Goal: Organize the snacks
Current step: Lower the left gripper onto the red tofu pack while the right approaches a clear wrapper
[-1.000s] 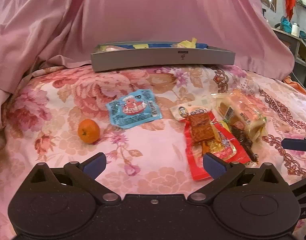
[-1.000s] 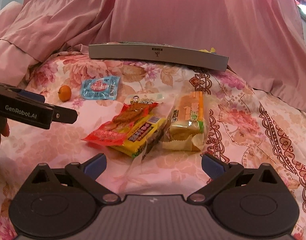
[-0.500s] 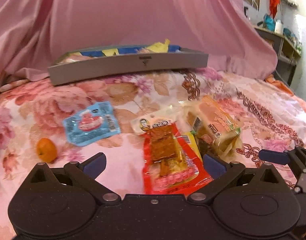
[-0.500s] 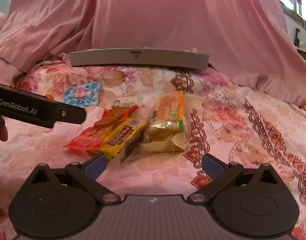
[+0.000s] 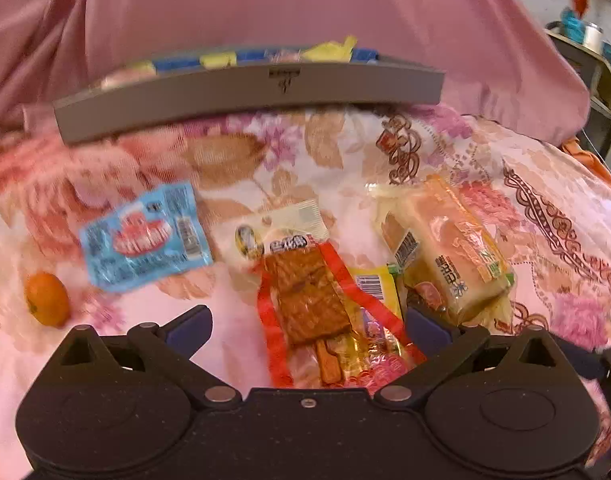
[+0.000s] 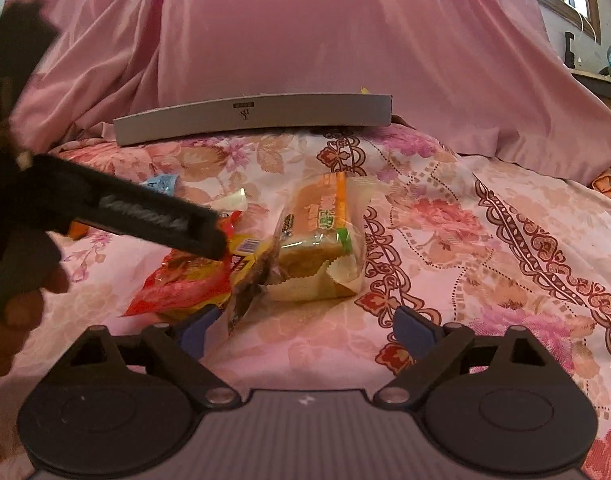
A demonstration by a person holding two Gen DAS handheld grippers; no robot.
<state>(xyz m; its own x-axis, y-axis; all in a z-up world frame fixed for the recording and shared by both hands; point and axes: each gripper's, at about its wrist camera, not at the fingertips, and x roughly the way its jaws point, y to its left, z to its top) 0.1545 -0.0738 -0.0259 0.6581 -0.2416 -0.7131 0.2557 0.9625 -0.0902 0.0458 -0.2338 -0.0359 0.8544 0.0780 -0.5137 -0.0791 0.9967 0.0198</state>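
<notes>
Nearby, blue packet (image 5: 143, 238), small orange (image 5: 47, 299), grey tray (image 5: 249, 98) behind snacks.

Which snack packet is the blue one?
The blue packet lying alone, between the little orange and the red packet. The other packets are red, yellow, white or clear.

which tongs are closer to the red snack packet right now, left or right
Left. The left tongs are open and straddle the red snack packet, which lies between their tips. The right tongs, closing with nothing between them, sit beside it, nearer the bread pack.
</notes>
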